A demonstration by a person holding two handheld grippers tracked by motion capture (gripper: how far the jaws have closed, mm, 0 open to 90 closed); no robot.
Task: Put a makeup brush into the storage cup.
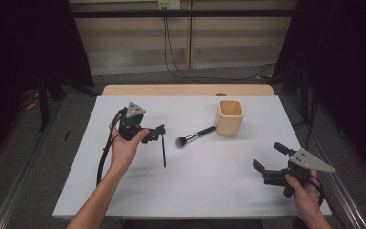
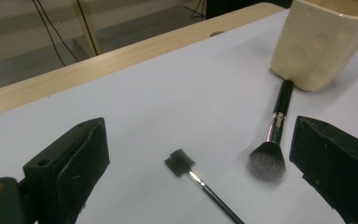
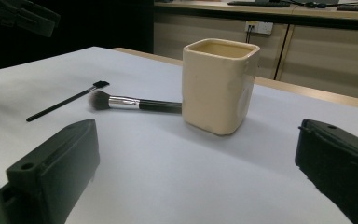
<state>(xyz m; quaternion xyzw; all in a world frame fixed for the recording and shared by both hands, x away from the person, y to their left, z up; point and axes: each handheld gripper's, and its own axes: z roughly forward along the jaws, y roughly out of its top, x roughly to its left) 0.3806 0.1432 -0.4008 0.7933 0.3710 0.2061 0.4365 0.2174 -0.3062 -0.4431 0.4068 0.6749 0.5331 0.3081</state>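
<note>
The left gripper (image 1: 156, 132) hangs just over the top end of the thin brush (image 1: 163, 151), with its jaws wide apart and nothing in them, so it looks ready to come down and pick it up. The thin brush lies flat on the white table (image 1: 205, 186). The fluffy brush (image 1: 195, 136) lies next to it, its handle touching the cream cup (image 1: 229, 117), maybe where the brushes go. The right gripper (image 1: 268, 159) waits far off, jaws wide and empty.
</note>
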